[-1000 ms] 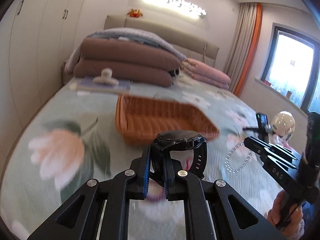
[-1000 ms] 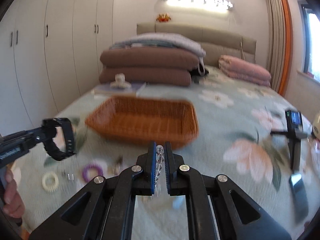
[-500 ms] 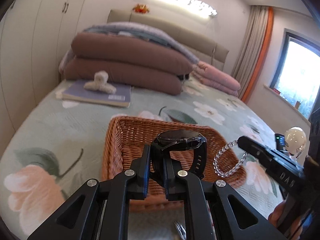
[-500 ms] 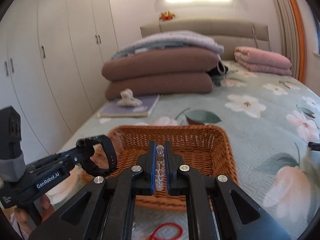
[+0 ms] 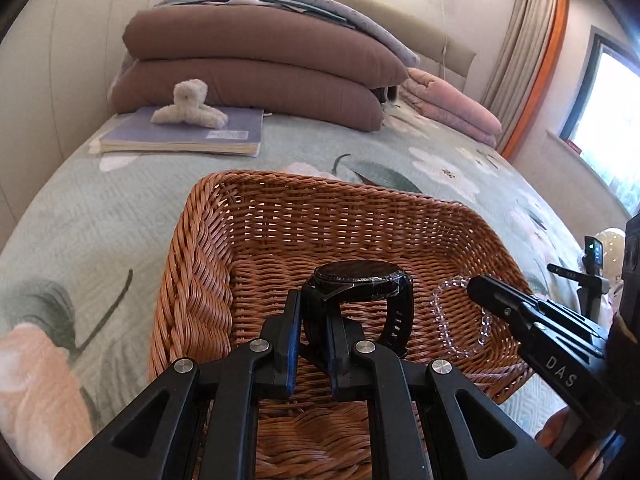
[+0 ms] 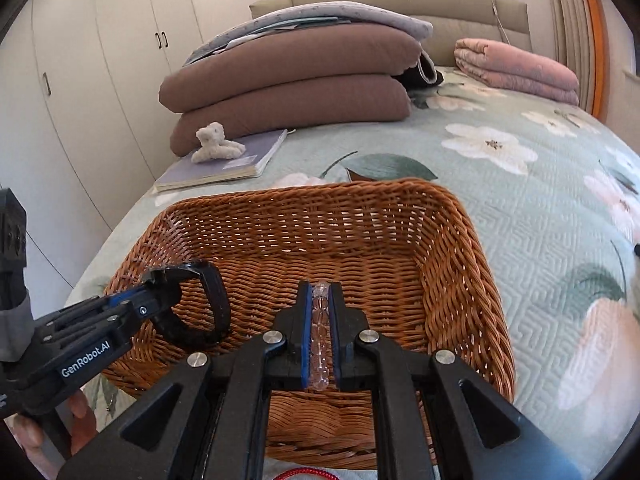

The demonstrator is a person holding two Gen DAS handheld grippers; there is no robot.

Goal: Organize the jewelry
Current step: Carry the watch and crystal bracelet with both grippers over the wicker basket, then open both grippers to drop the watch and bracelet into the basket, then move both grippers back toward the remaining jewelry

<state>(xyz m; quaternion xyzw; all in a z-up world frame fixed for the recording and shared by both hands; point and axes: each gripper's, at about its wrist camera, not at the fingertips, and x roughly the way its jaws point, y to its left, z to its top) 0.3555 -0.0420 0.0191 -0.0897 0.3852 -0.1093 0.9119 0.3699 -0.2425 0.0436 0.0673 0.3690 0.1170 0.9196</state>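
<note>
Notebook: lilac cover, flat on the bed at far left, in front of the stacked brown cushions.
Hair claw: fuzzy, cream, sits on top of the notebook.
Left tongs: clamped tight on the strap of a black watch; the dial faces up, the loop of strap stands out past the fingertips (seen side-on from the right wrist camera at).
Watch position: held over the inside of the wicker basket, toward its left half; whether the strap touches the woven floor cannot be told.
Basket: rectangular, brown rattan, resting on the floral bedspread; nothing loose visible on its floor.
Right tongs: closed narrow on a clear bead bracelet, beads stacked in a line between the pads.
Bracelet position: in the left wrist view it hangs as an open loop from the tong tips, over the basket's right half, just beside the watch but apart from it.
Red cord: on the bedspread outside the basket's near wall (only partly in view).
Pink folded quilt: far right, by the headboard.
</note>
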